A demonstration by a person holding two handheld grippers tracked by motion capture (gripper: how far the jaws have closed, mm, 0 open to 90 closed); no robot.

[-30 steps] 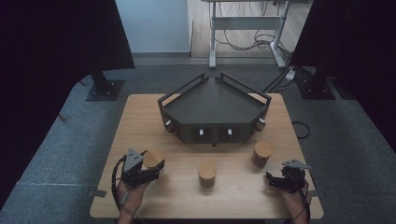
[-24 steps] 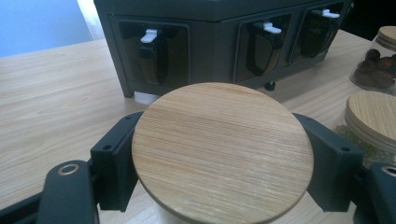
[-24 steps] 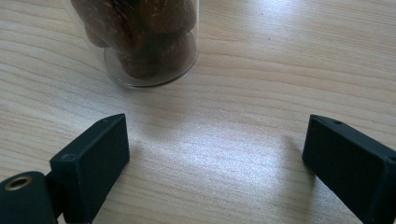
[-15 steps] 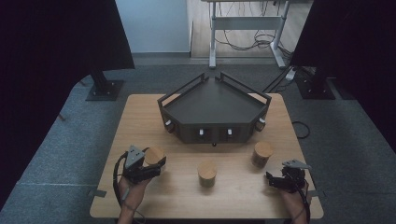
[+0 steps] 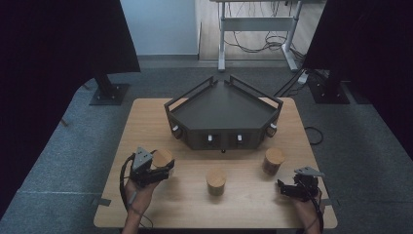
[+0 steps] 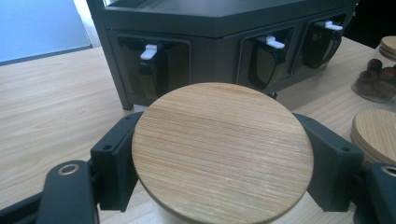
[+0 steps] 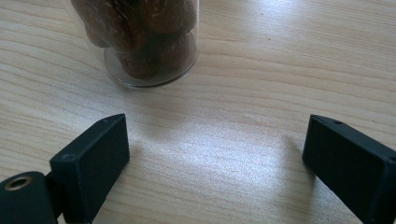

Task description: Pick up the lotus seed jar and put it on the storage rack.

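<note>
A glass jar with a round wooden lid [image 5: 162, 156] [image 6: 222, 149] stands on the wooden table [image 5: 146, 122] at the front left. My left gripper [image 5: 157, 167] holds it; in the left gripper view both black jaws press in under the lid's edges. A second lidded jar [image 5: 215, 180] [image 6: 379, 136] stands mid-table. A third jar [image 5: 273, 160] [image 7: 140, 37], filled with brown pieces, stands to the right. My right gripper [image 5: 286, 189] [image 7: 215, 149] rests low over the table just short of that jar, open, with bare wood between its jaws.
A black angular tray-topped box [image 5: 224, 109] [image 6: 224, 28] with white levers along its front fills the table's back half. The far jar of brown pieces [image 6: 377, 74] shows in the left gripper view. The person's hands enter at the table's front edge.
My left gripper has slid forward and to the right until its jaws came around the left jar. The right gripper and the other jars have stayed in place.
</note>
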